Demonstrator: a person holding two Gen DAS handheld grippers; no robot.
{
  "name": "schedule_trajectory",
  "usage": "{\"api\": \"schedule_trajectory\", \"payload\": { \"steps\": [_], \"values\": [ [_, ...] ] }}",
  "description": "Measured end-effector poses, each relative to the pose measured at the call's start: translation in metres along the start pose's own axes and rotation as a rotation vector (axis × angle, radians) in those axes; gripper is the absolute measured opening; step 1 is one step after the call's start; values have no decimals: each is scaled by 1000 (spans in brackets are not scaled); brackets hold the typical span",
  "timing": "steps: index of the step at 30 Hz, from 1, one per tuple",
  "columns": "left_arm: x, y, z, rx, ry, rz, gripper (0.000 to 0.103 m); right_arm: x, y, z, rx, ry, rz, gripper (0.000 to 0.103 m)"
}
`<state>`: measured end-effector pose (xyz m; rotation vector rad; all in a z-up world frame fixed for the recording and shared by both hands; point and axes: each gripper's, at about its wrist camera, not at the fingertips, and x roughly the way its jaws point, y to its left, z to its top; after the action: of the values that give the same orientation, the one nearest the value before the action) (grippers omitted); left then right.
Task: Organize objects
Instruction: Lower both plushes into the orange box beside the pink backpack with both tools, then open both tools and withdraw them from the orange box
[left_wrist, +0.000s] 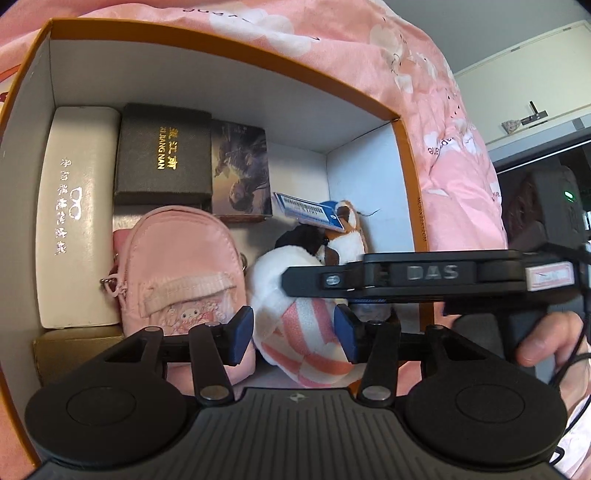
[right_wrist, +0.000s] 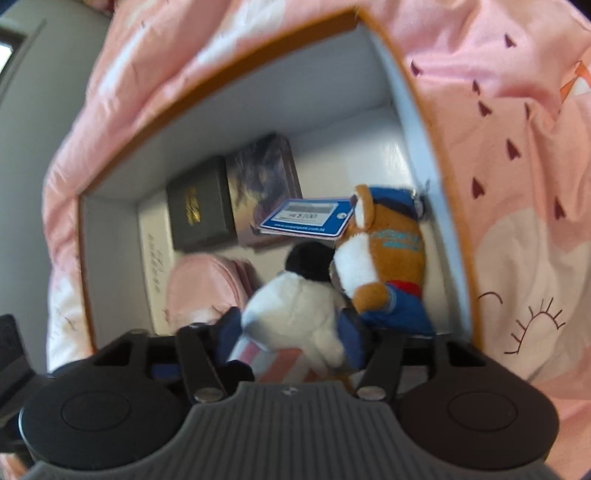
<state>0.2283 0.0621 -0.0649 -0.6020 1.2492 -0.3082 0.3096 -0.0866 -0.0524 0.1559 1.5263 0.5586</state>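
An open orange-rimmed box (left_wrist: 221, 70) holds a white glasses case (left_wrist: 74, 214), a dark box with gold letters (left_wrist: 162, 155), a picture card box (left_wrist: 240, 170), a pink mini backpack (left_wrist: 177, 273) and two plush toys. The white plush with a pink striped scarf (left_wrist: 291, 325) lies beside a brown plush in blue (right_wrist: 391, 258) with a blue tag (right_wrist: 306, 221). My left gripper (left_wrist: 295, 332) is open above the white plush. My right gripper (right_wrist: 291, 332) is shut on the white plush (right_wrist: 295, 314) and reaches in from the right in the left wrist view.
The box rests on pink patterned bedding (left_wrist: 436, 110). A gold box (left_wrist: 70, 347) lies at the near left corner of the box. A shelf and a wall show at the far right (left_wrist: 535, 118).
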Motion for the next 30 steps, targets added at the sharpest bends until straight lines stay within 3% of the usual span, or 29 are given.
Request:
{"api": "schedule_trajectory", "payload": {
  "steps": [2, 6, 9, 13, 16, 20, 25, 28, 30],
  "values": [
    [-1, 3, -2, 0, -1, 0, 53, 13, 0, 0, 3, 29, -14, 73],
    [-1, 10, -2, -31, -12, -40, 49, 25, -9, 4, 60, 56, 21, 68],
    [-6, 7, -4, -9, -31, -54, 45, 15, 4, 0, -34, -1, -6, 66],
    [-3, -5, -9, 65, -45, -1, 44, -1, 23, -5, -225, -99, -2, 65],
    [9, -4, -9, 48, -19, 29, 44, 7, 31, -8, -336, -127, -30, 66],
    [14, -7, -12, 51, 0, 26, 44, 5, 28, -7, -344, -104, -46, 69],
    [6, -7, -12, 65, -39, 17, 44, -37, 31, -16, -394, -163, -11, 68],
    [1, -10, -8, 70, -88, 6, 44, -53, 37, -22, -490, -219, -103, 53],
    [4, -12, -7, 60, -98, -15, 44, -54, 37, -23, -537, -225, -192, 33]
  ]
}}
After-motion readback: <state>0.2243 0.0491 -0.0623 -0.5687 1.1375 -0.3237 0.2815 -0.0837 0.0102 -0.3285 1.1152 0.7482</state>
